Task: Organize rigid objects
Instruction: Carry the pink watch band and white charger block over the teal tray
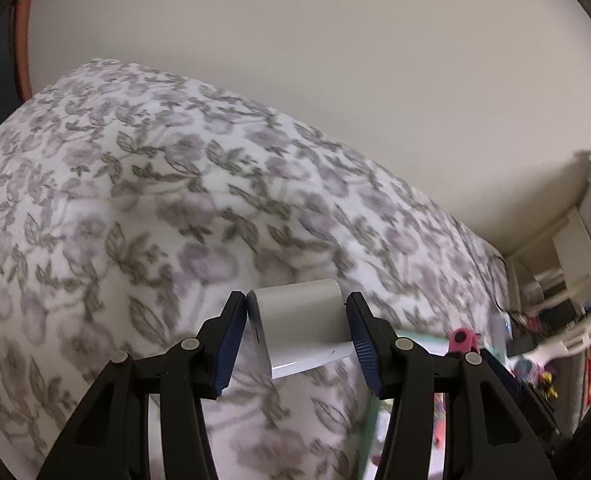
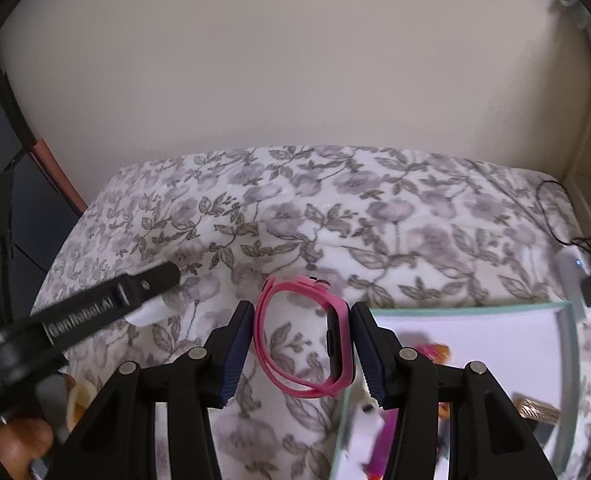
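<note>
Your left gripper [image 1: 297,334] has a white charger block [image 1: 303,330] pinched between its jaws, partly open to the block's width, held clear above the flowered bedspread [image 1: 135,200]. Your right gripper [image 2: 301,344] likewise has its jaws closed on a pink smartwatch [image 2: 337,340], one pad against the dark watch body and the other against the looped strap. Just beside that gripper lies a mint-rimmed tray [image 2: 475,307] on the bed, holding small blurred items, with the plain wall [image 2: 295,60] beyond.

Left hand-held gripper [image 1: 297,334] and right hand-held gripper [image 2: 302,342] each angle downward, jaws clamped on a load.
</note>
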A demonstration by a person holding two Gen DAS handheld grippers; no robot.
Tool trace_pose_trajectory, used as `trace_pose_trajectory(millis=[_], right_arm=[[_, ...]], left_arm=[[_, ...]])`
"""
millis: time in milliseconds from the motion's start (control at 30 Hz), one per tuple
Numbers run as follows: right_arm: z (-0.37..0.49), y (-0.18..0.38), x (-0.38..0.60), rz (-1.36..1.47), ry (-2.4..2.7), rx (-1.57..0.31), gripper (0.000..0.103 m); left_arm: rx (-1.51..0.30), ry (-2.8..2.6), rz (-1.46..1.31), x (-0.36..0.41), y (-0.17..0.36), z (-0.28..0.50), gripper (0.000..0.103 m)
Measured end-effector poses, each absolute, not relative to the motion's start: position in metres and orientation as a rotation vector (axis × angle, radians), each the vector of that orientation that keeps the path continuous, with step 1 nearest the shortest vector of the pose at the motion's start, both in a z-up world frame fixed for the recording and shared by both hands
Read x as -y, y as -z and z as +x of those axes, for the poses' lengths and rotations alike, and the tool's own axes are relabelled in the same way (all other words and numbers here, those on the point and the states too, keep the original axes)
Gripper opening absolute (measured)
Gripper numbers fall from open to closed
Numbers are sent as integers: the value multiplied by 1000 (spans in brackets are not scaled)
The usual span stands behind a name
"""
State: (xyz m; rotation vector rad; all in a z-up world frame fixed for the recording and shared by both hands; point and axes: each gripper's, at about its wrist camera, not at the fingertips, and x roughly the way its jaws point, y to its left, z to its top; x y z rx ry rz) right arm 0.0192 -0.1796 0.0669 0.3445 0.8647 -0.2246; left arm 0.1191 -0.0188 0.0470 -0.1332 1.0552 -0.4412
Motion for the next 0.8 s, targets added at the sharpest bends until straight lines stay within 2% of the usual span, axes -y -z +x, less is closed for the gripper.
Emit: trace_pose_trajectory(millis=[433, 800], right_arm=[[-80, -25, 249, 456, 438, -1014, 53], [-117, 13, 267, 547, 470, -1101, 53]], left_arm=[[-1186, 612, -79, 67, -18, 34, 53], [-1325, 709, -22, 107, 23, -9, 53]])
